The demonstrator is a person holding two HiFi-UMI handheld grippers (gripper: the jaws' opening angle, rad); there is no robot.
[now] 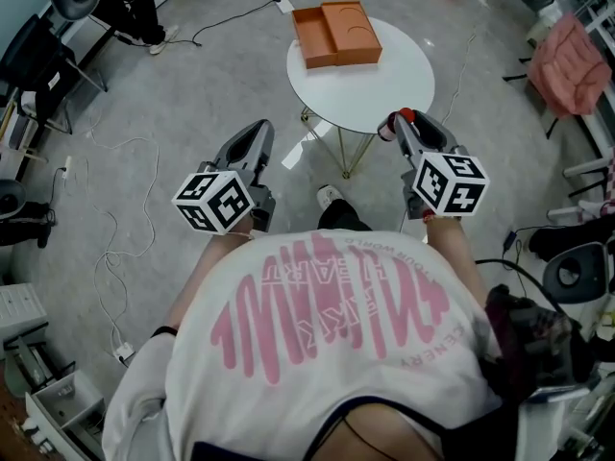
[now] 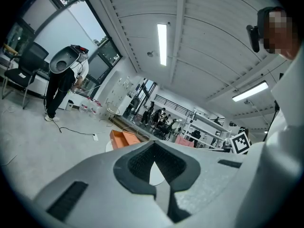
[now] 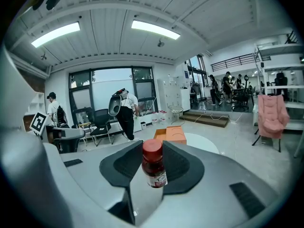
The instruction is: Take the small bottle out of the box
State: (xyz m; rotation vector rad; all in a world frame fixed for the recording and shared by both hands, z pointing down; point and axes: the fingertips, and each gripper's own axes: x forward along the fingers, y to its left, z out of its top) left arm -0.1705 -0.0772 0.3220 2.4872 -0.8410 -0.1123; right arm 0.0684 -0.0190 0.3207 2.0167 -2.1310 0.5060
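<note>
The small bottle, with a red cap and a dark red body, stands upright between the pads of my right gripper, which is shut on it. In the head view that gripper holds the bottle at the near right rim of the round white table. The open orange box lies at the table's far side, well beyond the bottle. My left gripper hovers over the floor left of the table. Its jaws meet at the tips with nothing between them.
Cables trail over the grey floor to the left. Black chairs stand at the far left and a pink chair at the far right. Racks and equipment crowd both near corners. People stand in the background of both gripper views.
</note>
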